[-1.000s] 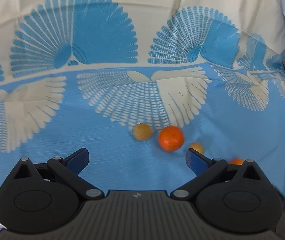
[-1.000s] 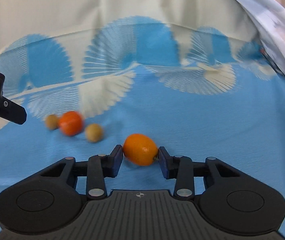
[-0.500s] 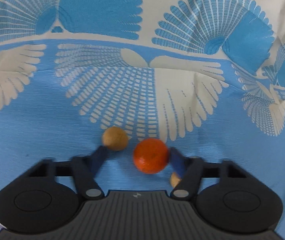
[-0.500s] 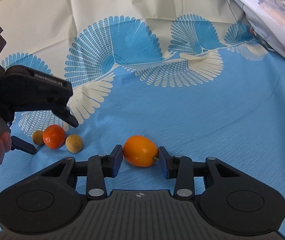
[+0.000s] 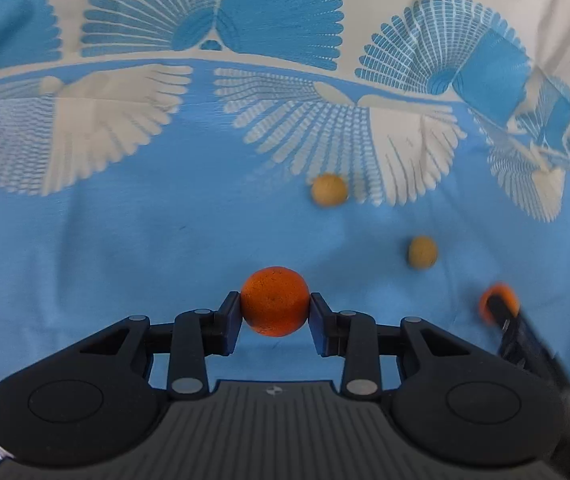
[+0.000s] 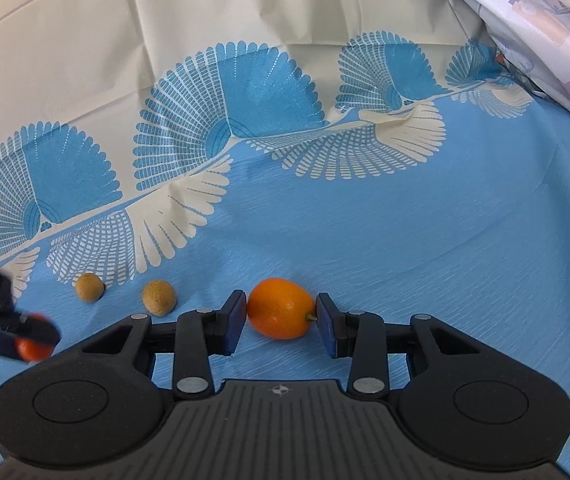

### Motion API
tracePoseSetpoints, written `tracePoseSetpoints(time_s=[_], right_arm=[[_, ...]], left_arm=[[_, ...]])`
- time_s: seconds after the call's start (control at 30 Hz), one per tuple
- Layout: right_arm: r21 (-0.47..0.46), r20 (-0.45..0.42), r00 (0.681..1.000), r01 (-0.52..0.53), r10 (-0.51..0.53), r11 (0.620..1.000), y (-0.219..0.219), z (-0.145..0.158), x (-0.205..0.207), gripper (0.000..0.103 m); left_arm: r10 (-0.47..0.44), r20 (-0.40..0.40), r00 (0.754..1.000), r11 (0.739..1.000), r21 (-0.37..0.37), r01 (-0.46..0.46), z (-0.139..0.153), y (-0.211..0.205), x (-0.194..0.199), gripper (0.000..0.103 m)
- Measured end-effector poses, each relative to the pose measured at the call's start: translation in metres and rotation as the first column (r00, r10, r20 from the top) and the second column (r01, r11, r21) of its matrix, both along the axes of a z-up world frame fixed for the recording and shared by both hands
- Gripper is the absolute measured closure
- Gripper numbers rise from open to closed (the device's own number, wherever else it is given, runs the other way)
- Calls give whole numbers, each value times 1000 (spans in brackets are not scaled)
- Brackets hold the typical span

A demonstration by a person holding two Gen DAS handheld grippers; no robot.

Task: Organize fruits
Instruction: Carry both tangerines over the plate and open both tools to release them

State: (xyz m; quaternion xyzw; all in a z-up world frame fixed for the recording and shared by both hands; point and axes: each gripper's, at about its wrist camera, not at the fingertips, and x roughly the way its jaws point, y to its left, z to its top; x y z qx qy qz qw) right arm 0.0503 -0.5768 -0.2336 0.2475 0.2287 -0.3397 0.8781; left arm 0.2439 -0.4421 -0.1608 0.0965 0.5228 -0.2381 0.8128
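Note:
A round, rough-skinned orange fruit [image 5: 275, 305] sits between the pads of my left gripper [image 5: 275, 320]; its jaws are closing and both pads press on the fruit. Two small tan fruits [image 5: 329, 191] [image 5: 422, 252] lie on the blue cloth to its upper right. My right gripper [image 6: 281, 320] is shut on a smooth oval orange fruit [image 6: 281, 307] resting on the cloth, stem end against the right pad. In the right wrist view the tan fruits [image 6: 89, 287] [image 6: 159, 297] lie to the left, and the left gripper [image 6: 25, 340] with its orange fruit [image 6: 33, 351] is blurred at the left edge.
A blue and cream tablecloth [image 6: 405, 220] with a fan pattern covers the surface. Crumpled pale printed fabric [image 6: 545, 32] rises at the far right. In the left wrist view the right gripper's finger [image 5: 505, 316] and its orange fruit show blurred at the right.
My left gripper went from wide open to closed on the round orange fruit, then carried it left, away from the two tan fruits. The right gripper kept still on the oval fruit.

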Motion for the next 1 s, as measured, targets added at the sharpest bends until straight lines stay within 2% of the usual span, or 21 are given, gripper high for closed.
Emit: tracePoseSetpoints(time_s=[0.13,0.3,0.4,0.47,0.6,0.73,0.9,0.97,1.0], right_arm=[[-102,0,1000,-11,11,995,16,11,-3,63],[-193,10,997,-69,72,979,64,45,-24,64],[-217,44,985,-151,164,964,110,79,-45,64],[-192,56,974,-207,221,959,145,97,-63,64],[-142,63,936,-335,347,931,214,119,-95,64],[-114,49,884,-457,464,882,270,130,-102,64],[-142,29,818,-565,574,812,330,148,-93,69],[-186,5,795,-595,606,782,350,155,-84,69],[-231,-15,775,-617,632,752,362,155,-75,70]], left_arm=[[-32,81,996,999,40,29,29,49,-38,64],[-28,164,986,1000,18,26,83,128,-84,63],[0,181,984,1000,-6,1,107,175,-107,63],[23,200,980,1000,-8,-22,117,205,-122,63],[57,256,965,998,-16,-55,133,262,-151,63],[102,299,949,995,-31,-98,140,313,-168,63],[161,292,943,987,-64,-149,141,362,-173,63],[165,283,945,986,-78,-149,136,373,-165,63],[165,288,943,986,-79,-149,131,376,-157,63]])
